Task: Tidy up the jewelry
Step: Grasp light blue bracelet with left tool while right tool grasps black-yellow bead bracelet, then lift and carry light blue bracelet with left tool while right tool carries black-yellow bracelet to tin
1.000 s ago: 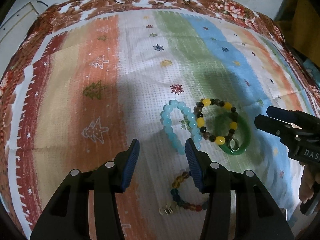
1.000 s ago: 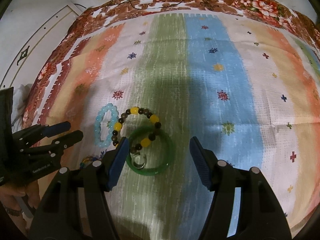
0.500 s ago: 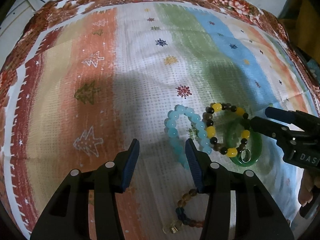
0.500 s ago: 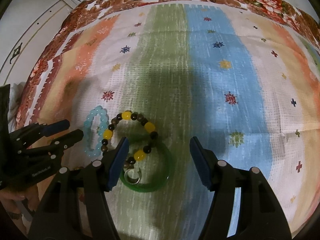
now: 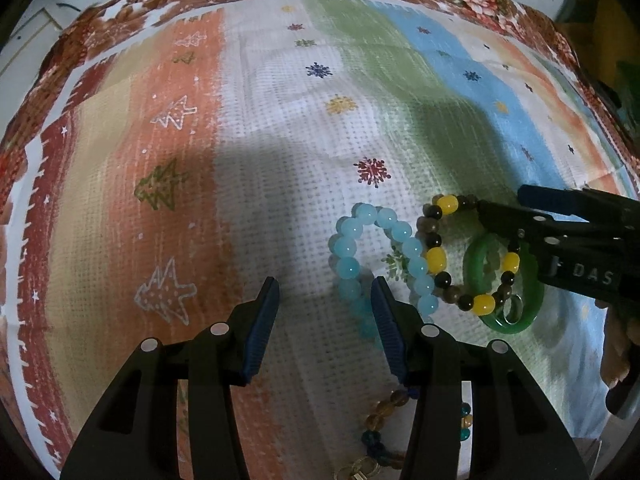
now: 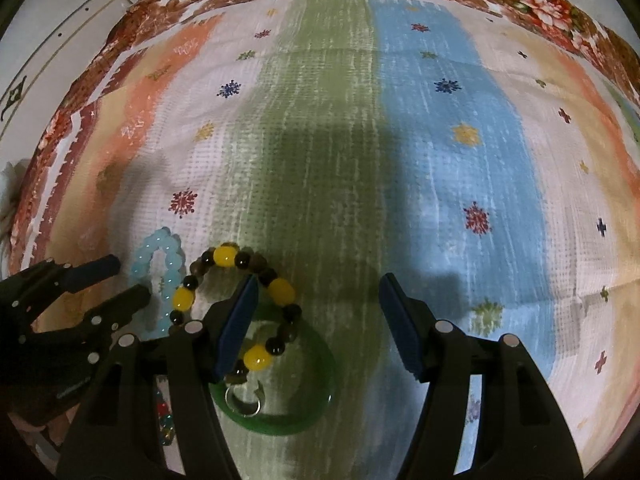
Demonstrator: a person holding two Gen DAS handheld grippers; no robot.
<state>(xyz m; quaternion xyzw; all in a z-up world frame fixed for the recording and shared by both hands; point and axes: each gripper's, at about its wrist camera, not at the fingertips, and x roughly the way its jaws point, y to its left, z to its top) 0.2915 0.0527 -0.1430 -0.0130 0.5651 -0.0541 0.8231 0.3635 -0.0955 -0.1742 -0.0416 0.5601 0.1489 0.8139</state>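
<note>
I count three bead bracelets (image 5: 432, 256), one green bangle (image 5: 532, 312) and one ring (image 5: 513, 312) on the cloth (image 5: 280, 128); the third bracelet (image 5: 380, 424) is half hidden. Both my left hand-held gripper (image 5: 325, 322) and right hand-held gripper (image 6: 316, 322) gape empty.

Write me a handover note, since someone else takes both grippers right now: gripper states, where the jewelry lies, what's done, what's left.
Left gripper: open, empty, beside the light blue bead bracelet.
Right gripper: open, empty, over the green bangle.
The yellow and dark bead bracelet overlaps the bangle; a small metal ring lies inside it. A multicolour bead bracelet lies nearest.
Done: nothing sorted.
Left: everything.
</note>
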